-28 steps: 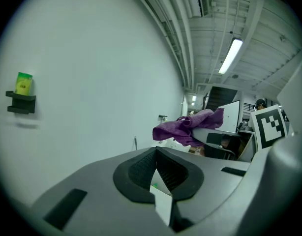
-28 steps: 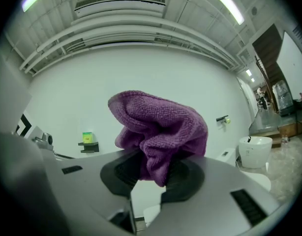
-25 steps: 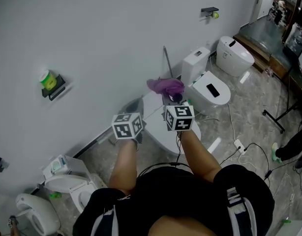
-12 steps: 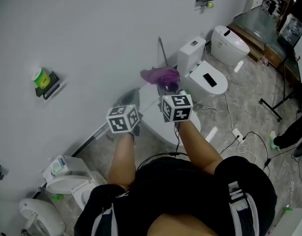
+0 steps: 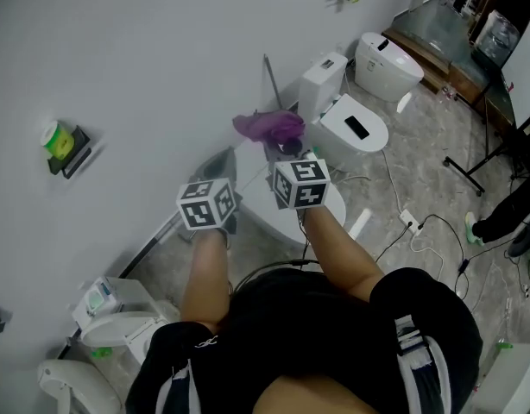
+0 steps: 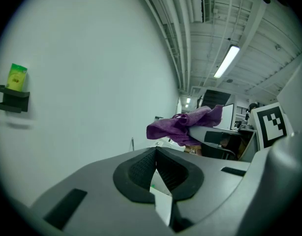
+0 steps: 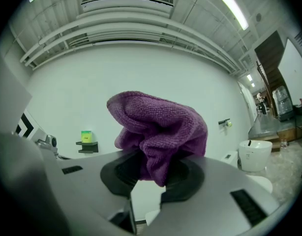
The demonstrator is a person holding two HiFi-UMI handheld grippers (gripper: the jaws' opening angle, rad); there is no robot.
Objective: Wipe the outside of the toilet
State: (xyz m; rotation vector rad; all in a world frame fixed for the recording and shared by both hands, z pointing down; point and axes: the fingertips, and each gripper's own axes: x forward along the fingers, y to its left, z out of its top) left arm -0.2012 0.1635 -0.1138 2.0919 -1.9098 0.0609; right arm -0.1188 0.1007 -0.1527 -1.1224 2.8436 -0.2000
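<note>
A purple cloth [image 5: 267, 126] [image 7: 158, 127] hangs bunched from my right gripper [image 5: 284, 150] [image 7: 150, 170], which is shut on it and held up in front of the white wall. My left gripper [image 5: 218, 167] [image 6: 156, 156] is beside it on the left, its jaws shut with nothing between them. In the left gripper view the cloth [image 6: 185, 124] shows off to the right. Below and between both grippers stands a white toilet [image 5: 258, 203], partly hidden by the marker cubes and my arms.
A second toilet [image 5: 334, 136] with a black flat object [image 5: 356, 128] on its lid stands to the right, a third [image 5: 388, 61] farther back. A green item sits on a black wall shelf [image 5: 59, 145]. Cables [image 5: 420, 231] cross the floor. More toilets [image 5: 118, 317] at lower left.
The head view has swung, so everything sits lower and further left in the picture. Both grippers keep much the same pose over the toilet, the cloth still held.
</note>
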